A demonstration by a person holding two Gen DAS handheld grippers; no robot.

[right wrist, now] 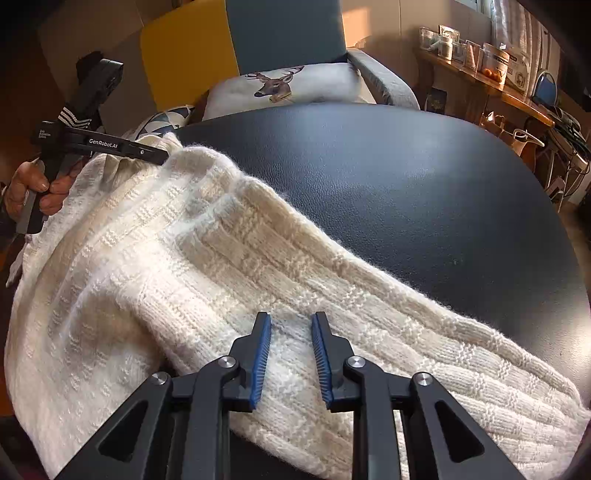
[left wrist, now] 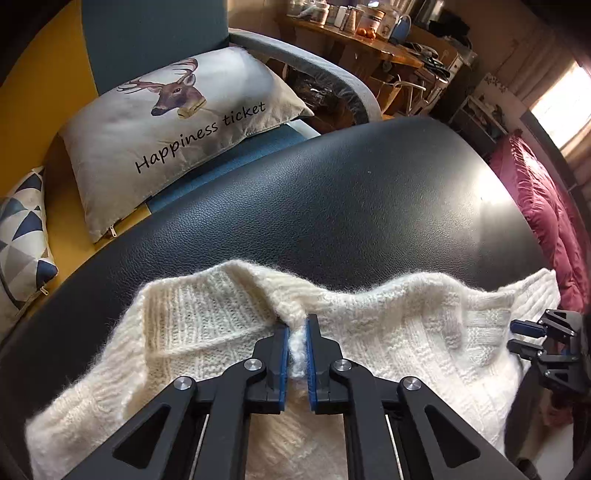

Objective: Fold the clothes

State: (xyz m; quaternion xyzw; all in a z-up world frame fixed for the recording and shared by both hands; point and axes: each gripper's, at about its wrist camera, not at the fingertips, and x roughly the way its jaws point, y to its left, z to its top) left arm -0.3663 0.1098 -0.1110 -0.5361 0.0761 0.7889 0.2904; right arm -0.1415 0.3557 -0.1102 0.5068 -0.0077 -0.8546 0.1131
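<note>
A black leather-look table (left wrist: 369,206) is filling the middle of both views, and a cream knitted sweater (left wrist: 406,332) is lying across its near edge, with part of the knit hanging off the side towards the person. Beyond the table an armchair (left wrist: 155,33) in blue and yellow is standing, holding two cushions: a pale one printed with a deer head and the words "Happiness ticket" (left wrist: 166,122) is leaning on the seat, and a triangle-patterned one (left wrist: 22,240) is lying just beside it at the chair's edge. A wooden shelf (right wrist: 491,86) along the far wall is carrying jars, tins and a few small orange fruits; their contents cannot be told. A dark red quilt (left wrist: 543,206) is showing at the right of the left wrist view.

The left gripper (left wrist: 297,325) is pinching a raised fold of the sweater near its ribbed collar, its jaws drawn nearly together with white knit squeezed between the blue pads. In the right wrist view a hand (right wrist: 33,192) is gripping this tool's handle at the sweater's far corner.

The right gripper (right wrist: 291,319) is hovering over the sweater's ribbed sleeve part, jaws spread apart and holding nothing; whether the tips are touching the knit cannot be told.
</note>
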